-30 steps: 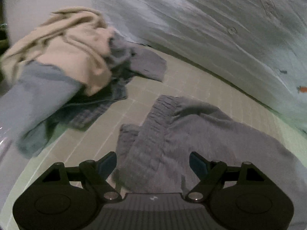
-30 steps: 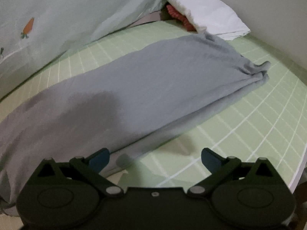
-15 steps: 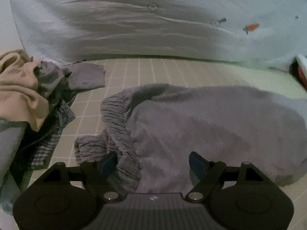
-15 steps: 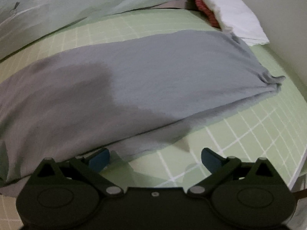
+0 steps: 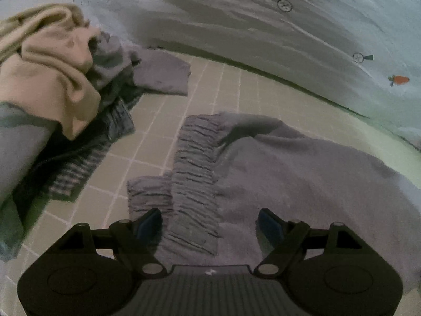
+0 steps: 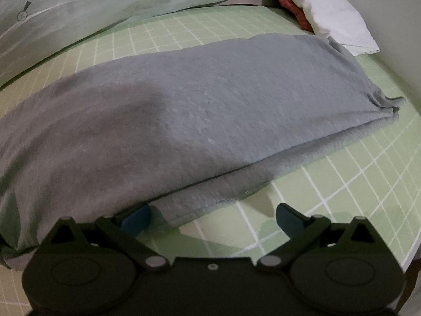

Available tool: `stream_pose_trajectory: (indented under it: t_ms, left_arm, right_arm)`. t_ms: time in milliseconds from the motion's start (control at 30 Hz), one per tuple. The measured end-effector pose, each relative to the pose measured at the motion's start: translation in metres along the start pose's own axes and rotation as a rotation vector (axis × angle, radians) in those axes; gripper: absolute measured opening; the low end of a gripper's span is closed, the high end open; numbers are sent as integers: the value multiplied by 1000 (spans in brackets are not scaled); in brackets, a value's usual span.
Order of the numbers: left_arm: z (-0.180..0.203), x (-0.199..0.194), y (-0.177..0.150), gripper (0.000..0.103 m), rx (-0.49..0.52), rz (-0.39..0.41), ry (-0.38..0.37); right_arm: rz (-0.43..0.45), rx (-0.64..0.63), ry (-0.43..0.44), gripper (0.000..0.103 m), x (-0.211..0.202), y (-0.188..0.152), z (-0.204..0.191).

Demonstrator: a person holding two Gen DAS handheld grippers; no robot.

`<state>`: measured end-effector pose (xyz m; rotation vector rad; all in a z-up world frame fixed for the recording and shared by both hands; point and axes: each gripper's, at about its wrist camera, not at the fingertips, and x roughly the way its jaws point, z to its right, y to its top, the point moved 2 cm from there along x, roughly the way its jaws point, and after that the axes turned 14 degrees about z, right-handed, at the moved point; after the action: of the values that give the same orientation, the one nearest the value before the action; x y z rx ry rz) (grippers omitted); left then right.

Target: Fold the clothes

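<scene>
Left gripper (image 5: 209, 223): jaws wide apart, nothing gripped. They straddle the ribbed waistband (image 5: 196, 181) of the grey trousers (image 5: 302, 184), which runs from 12 to 6 o'clock down the middle of the left wrist view; pads not pressing the cloth.

Right gripper (image 6: 213, 217): jaws also wide apart, nothing clamped. Its left pad sits tucked under the near edge of the grey trousers (image 6: 197, 110); the right pad hangs over bare sheet. Can't tell whether the left pad touches the fabric.

Trousers lie flat and lengthwise on the green grid sheet (image 6: 355, 184), leg end bunched at 3 o'clock in the right wrist view, a lower layer sticking out along the near edge.

Pile of unfolded clothes (image 5: 60, 79) at 9–10 o'clock in the left wrist view: beige piece on top, grey and checked pieces under it, apart from the trousers.

Pale duvet with carrot print (image 5: 263, 26) across 12 o'clock. White pillow (image 6: 329, 13) at 1 o'clock in the right wrist view, something red under it.
</scene>
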<state>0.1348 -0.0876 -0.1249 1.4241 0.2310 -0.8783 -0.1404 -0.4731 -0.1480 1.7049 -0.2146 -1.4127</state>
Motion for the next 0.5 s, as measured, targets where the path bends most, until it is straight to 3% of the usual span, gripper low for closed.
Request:
stream_pose_trajectory:
  t_ms: [67, 233, 300, 400, 500]
  left_arm:
    - [6, -1, 2, 81, 20, -2, -33]
    - [32, -6, 0, 81, 196, 7, -125]
    - [35, -5, -2, 81, 220, 4, -125]
    - [28, 6, -5, 82, 184, -22, -56]
    - [11, 14, -4, 82, 68, -46, -4]
  right_arm:
    - [-1, 16, 3, 103, 0, -2, 1]
    - [-2, 37, 5, 103, 1, -2, 4]
    - [-1, 43, 7, 103, 1, -3, 5]
    - [-1, 56, 11, 103, 2, -3, 6]
    - [5, 49, 17, 103, 2, -4, 5]
